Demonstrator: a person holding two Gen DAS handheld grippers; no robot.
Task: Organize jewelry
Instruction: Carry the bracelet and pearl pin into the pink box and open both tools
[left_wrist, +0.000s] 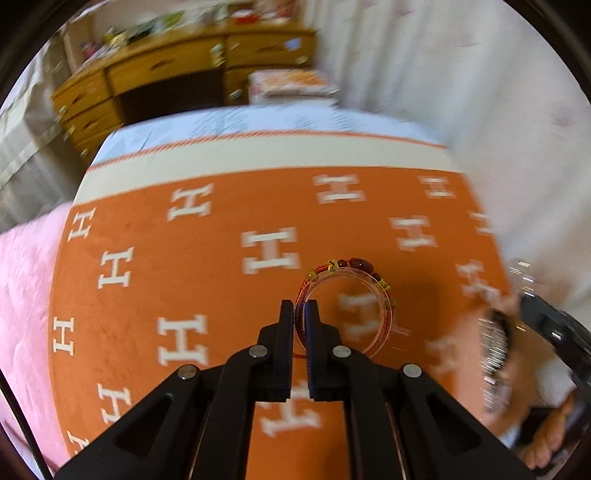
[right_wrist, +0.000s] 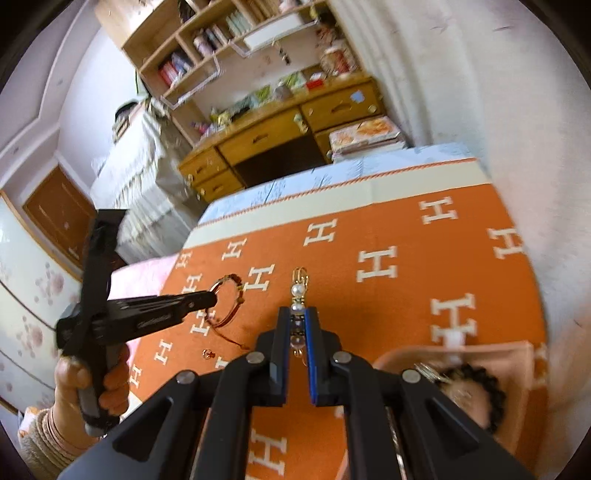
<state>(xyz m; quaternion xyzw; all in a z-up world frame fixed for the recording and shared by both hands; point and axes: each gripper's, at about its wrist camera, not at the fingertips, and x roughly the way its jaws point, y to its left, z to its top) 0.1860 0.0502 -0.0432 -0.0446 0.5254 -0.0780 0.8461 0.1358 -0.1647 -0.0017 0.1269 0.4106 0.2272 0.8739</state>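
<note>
Left wrist view shows the left gripper (left_wrist: 299, 314) pinched on a clear bangle (left_wrist: 347, 314) with red beads at centre frame, lifted clear of the orange blanket (left_wrist: 184, 258). The right gripper (right_wrist: 298, 321) clamps a pearl clip (right_wrist: 298, 295) mid-frame, probably bound for the pink box (right_wrist: 517, 387) at lower right.

White letter H repeats across the orange blanket (left_wrist: 221, 295).

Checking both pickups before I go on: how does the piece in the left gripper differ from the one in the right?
The left gripper pinches a clear ring-shaped bangle strung with red beads and cord; the right gripper pinches a straight gold clasp piece with white pearls. The bangle is a wide loop with a cord trailing; the pearl piece is narrow, sticking out forward. Both are held above the orange blanket.
</note>
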